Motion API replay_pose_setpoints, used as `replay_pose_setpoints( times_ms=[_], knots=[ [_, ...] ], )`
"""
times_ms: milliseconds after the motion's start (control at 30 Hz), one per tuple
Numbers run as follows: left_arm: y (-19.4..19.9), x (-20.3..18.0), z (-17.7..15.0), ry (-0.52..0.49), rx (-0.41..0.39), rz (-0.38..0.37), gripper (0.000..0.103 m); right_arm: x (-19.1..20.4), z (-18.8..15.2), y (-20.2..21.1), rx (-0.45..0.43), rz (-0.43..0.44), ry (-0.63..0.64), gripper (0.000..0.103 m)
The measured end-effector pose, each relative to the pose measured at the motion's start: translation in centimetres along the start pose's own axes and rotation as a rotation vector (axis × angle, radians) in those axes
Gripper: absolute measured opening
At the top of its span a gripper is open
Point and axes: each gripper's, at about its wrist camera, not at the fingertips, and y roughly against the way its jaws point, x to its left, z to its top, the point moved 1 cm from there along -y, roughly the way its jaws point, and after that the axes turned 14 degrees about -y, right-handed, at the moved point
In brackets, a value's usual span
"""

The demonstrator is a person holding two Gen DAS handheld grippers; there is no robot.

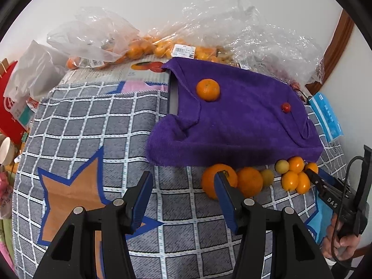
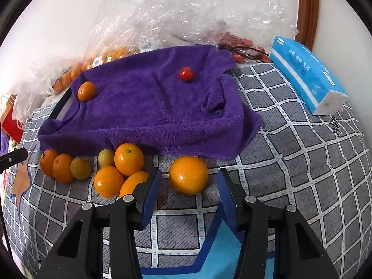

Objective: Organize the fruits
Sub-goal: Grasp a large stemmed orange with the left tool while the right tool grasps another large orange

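A purple towel lies over a raised tray on the checked cloth. On it sit one orange and one small red tomato. Along the towel's near edge lies a row of oranges, kumquats and greenish fruits. My left gripper is open and empty, left of the row's largest orange. My right gripper is open, its fingers on either side of a lone orange without touching; it shows in the left view.
Clear plastic bags of oranges and red fruit lie behind the towel by the wall. A blue tissue pack lies at the right. A red box and a cup stand at the left edge.
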Motion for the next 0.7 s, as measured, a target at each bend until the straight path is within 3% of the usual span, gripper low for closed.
replay_pose_setpoints(
  times_ms=[100, 200, 700],
  knots=[
    [-0.4, -0.4, 0.2, -0.006, 0.006, -0.015, 0.052, -0.1, 0.0, -0.3, 0.011, 0.0, 0.002, 0.038],
    [-0.6, -0.8, 0.4, -0.014, 0.009, -0.026, 0.052, -0.5, 0.1, -0.2, 0.013, 0.019, -0.01, 0.036],
    [-2.9, -2.4, 0.5, -0.035, 0.047, -0.08, 0.052, -0.2, -0.3, 0.1, 0.016, 0.018, 0.029, 0.035]
  ],
)
